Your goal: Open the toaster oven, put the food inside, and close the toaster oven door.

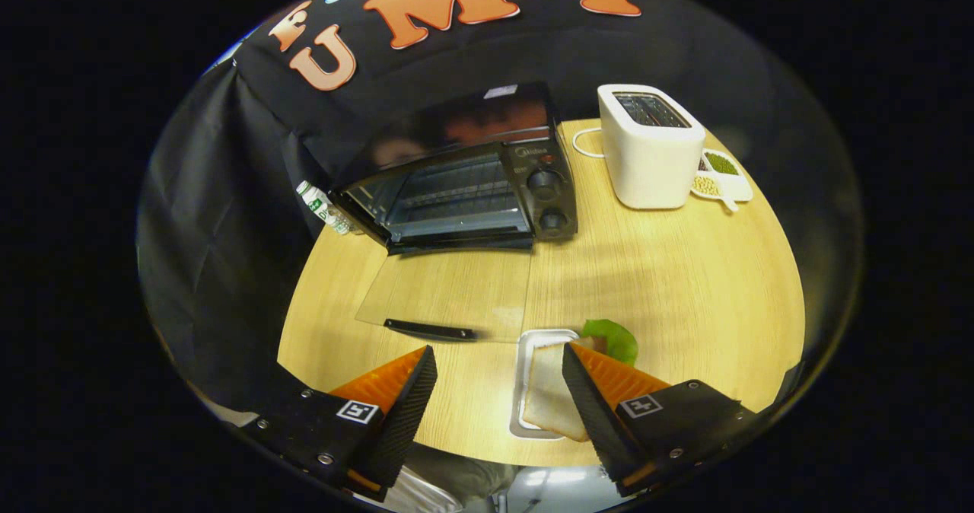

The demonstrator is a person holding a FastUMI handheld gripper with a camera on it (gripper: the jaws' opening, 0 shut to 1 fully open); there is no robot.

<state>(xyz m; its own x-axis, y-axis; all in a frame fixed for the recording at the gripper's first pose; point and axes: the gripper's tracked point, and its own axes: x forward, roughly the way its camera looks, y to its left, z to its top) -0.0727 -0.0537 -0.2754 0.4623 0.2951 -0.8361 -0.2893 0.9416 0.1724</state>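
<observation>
With its glass door (445,292) lying flat, the toaster oven (472,189) stands open.
Gripper (498,391) fingers spread apart, empty, above a tray (533,342) of bread (549,399).

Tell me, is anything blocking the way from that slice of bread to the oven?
Nothing visible does. The toaster oven door lies open, bare table between it and the bread. The gripper fingers are open, holding nothing.

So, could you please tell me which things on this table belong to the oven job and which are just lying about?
Job:
- black toaster oven, glass door folded down open
- pale bread slice on white tray
- gripper, jaws open

Lying about:
- white pop-up toaster
- white divided bean dish
- small bottle
- green food piece
</observation>
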